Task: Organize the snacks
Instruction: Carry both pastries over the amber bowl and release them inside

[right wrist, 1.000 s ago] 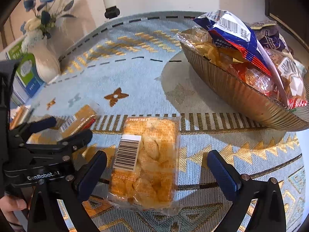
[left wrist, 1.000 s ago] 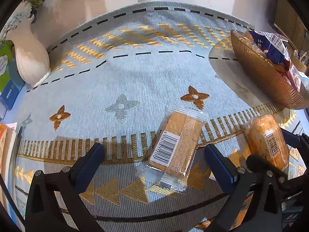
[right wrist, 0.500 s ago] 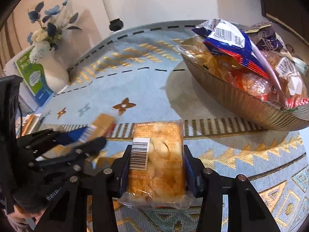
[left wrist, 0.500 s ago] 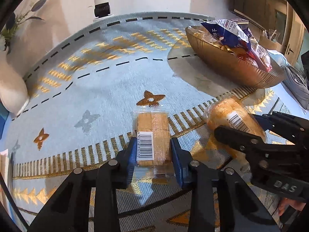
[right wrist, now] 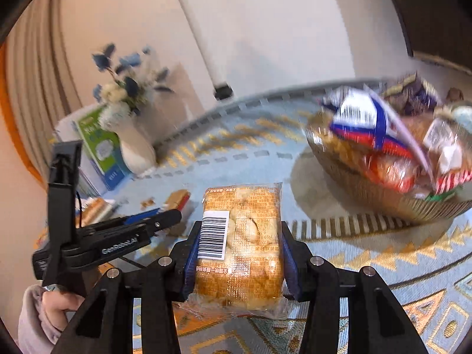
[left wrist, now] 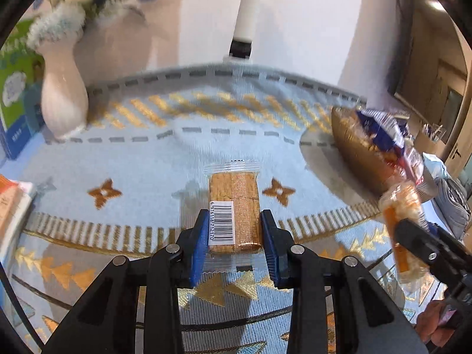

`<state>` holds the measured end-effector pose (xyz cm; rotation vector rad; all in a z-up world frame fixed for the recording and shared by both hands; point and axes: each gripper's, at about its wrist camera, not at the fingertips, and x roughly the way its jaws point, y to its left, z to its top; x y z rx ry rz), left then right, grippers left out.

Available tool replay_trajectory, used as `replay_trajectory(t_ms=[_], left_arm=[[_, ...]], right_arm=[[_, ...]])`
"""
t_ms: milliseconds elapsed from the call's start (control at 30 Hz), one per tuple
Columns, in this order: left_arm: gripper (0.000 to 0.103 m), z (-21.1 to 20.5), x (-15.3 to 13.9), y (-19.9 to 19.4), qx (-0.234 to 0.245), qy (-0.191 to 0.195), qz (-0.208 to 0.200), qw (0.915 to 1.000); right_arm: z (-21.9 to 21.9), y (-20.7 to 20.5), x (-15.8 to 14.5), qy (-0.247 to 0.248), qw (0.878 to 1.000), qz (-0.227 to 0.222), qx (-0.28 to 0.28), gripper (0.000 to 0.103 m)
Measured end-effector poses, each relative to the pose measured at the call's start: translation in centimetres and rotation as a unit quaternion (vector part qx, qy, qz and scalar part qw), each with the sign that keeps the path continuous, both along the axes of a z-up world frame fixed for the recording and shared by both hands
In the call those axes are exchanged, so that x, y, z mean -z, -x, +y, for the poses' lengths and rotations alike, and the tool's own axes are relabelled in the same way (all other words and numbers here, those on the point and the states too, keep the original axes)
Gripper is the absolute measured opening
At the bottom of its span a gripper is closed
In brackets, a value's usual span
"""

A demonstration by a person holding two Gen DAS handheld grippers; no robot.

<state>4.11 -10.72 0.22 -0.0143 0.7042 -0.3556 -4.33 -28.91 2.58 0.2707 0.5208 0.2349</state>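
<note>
Snack packs are being carried, one in each gripper, toward the golden basket, taken here as the landmark. Left gripper is clamping the cracker pack across its width, jaws nearly closed on its sides; the long axis is pointing forward along the fingers, the barcode end nearest the camera. Right gripper is pinching the puffed-snack pack likewise, long axis forward, raised off the patterned cloth. From the right gripper the basket is lying ahead and to the right, near; from the left gripper it is lying well apart, far right, so the right hand is judged nearer. Basket contents are heaped above the rim, leaving little room. Bare cloth is lying between both grippers and the basket; the white vase is standing well away on the opposite side.
</note>
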Motion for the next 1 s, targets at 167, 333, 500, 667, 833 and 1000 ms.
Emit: replay_trajectory(t_ms=[167, 333, 500, 667, 833, 1000], left_arm=[[0.031, -2.2, -2.4, 0.9, 0.011, -0.003, -0.007, 0.9999], [0.031, -7.1, -8.6, 1.3, 0.046, 0.002, -0.048, 0.9978], [0.031, -14.9, -13.0, 1.2, 0.119, -0.005, -0.079, 0.9897], [0.031, -23.1, -12.8, 0.3, 0.180, -0.013, -0.062, 0.9817], [0.040, -28.1, -9.8, -0.3, 0.207, -0.047, -0.034, 0.9766], [0.098, -29.1, -8.1, -1.1, 0.179, -0.074, -0.021, 0.9808]], right_arm=[[-2.3, 0.2, -2.2, -0.067, 0.998, -0.018, -0.010, 0.046], [-7.9, -0.2, -8.4, -0.075, 0.996, -0.056, 0.011, 0.046], [-16.2, -1.0, -11.6, -0.099, 0.992, -0.050, 0.054, 0.046], [-23.5, -1.8, -10.8, -0.128, 0.985, -0.007, 0.117, 0.046], [-28.0, -3.4, -7.1, -0.145, 0.976, 0.069, 0.148, 0.046], [-29.3, -3.8, -5.0, -0.150, 0.970, 0.108, 0.161, 0.101]])
